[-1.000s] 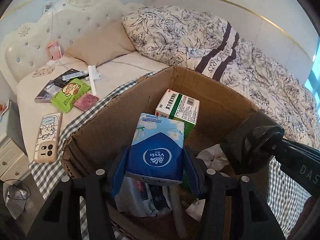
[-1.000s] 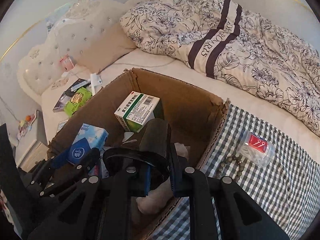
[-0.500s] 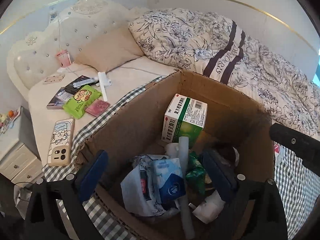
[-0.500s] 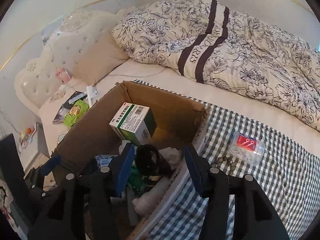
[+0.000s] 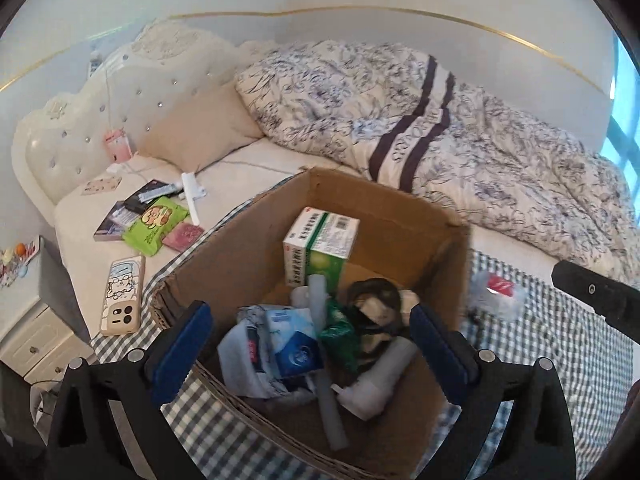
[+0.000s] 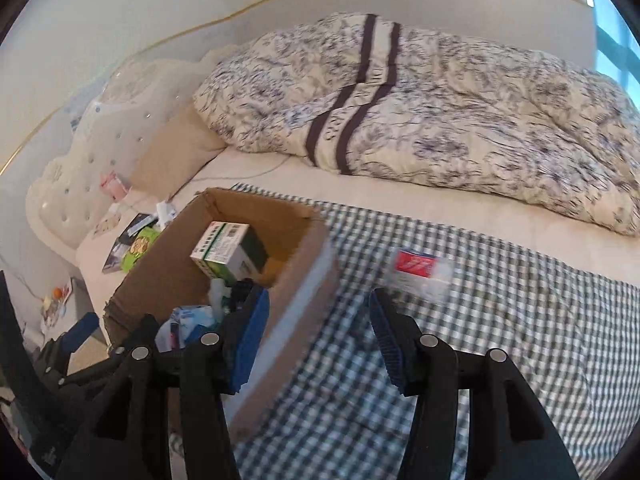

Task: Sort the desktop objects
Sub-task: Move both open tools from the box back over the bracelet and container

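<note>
Left gripper [image 5: 311,344]: black frame with blue pads, jaws spread wide and empty, hanging over the near half of the box.
Right gripper [image 6: 318,340]: same build, jaws wide apart, nothing between them; its left finger sits over the box's right wall, its right finger over the cloth.
Brown corrugated cardboard box [image 5: 256,240]: open-topped, standing on the cloth at the centre of the left wrist view; at 9 o'clock of centre in the right wrist view [image 6: 308,256].
Green-and-white medicine carton [image 5: 320,246]: upright inside the box toward 12 o'clock, near the far wall.
Blue-and-white tissue pack [image 5: 294,344]: lies in the box at 7 o'clock of the carton, on a crumpled pale wrapper.
Black coiled item [image 5: 372,308]: in the box at 4 o'clock of the carton; its exact kind cannot be told.
White plug-like piece [image 5: 378,380]: at the box's near right, beside a pale tube [image 5: 326,364] that runs toward 6 o'clock.
Clear plastic packet with a red label [image 6: 418,270]: outside the box on the cloth, at 1 o'clock of the right gripper; blurred.
Blue-and-white checked cloth [image 6: 500,320]: spread over the bed beneath the box.
Phone in a cartoon case [image 5: 122,296]: flat on the sheet at 9 o'clock of the box, just beside the cloth's edge.
Lime-green snack packet [image 5: 154,224]: at 10 o'clock of the box, among small books and cards.
Floral quilt with dark stripes [image 5: 420,128]: heaped at 1 o'clock, behind the box.
</note>
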A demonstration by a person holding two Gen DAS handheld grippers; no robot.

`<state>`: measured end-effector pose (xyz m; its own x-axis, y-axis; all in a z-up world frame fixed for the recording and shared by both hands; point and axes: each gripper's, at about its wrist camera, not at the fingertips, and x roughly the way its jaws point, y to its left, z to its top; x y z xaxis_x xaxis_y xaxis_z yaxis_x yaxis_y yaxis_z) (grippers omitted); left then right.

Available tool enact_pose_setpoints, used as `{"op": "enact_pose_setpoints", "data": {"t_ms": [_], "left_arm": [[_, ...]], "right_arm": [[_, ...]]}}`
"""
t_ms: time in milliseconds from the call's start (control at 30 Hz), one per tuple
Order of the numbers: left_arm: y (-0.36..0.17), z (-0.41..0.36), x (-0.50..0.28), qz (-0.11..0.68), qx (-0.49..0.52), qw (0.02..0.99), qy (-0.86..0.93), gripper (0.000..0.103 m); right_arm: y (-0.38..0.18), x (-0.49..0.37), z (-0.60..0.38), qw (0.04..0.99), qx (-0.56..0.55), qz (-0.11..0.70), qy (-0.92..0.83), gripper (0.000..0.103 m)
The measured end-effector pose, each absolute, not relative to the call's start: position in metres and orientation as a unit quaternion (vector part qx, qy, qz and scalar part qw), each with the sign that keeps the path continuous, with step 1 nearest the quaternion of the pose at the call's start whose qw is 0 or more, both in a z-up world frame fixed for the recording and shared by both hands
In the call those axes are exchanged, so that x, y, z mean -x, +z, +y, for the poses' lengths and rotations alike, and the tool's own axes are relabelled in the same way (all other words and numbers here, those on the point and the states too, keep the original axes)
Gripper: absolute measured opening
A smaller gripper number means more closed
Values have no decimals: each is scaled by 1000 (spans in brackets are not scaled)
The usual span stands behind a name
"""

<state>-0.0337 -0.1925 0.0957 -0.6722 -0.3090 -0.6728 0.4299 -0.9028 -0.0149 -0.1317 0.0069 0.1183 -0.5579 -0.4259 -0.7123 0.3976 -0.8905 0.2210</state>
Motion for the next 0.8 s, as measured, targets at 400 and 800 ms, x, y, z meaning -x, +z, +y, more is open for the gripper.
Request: {"op": "enact_pose_setpoints", "data": {"t_ms": [400, 800], "left_arm": [[98, -120, 39, 85, -362, 146, -917, 103], [78, -60, 54, 66, -382, 110, -915, 103]], "right_arm": [[114, 126, 94, 185, -404, -41, -895, 53], [101, 129, 153, 154, -410, -70, -896, 70]]}}
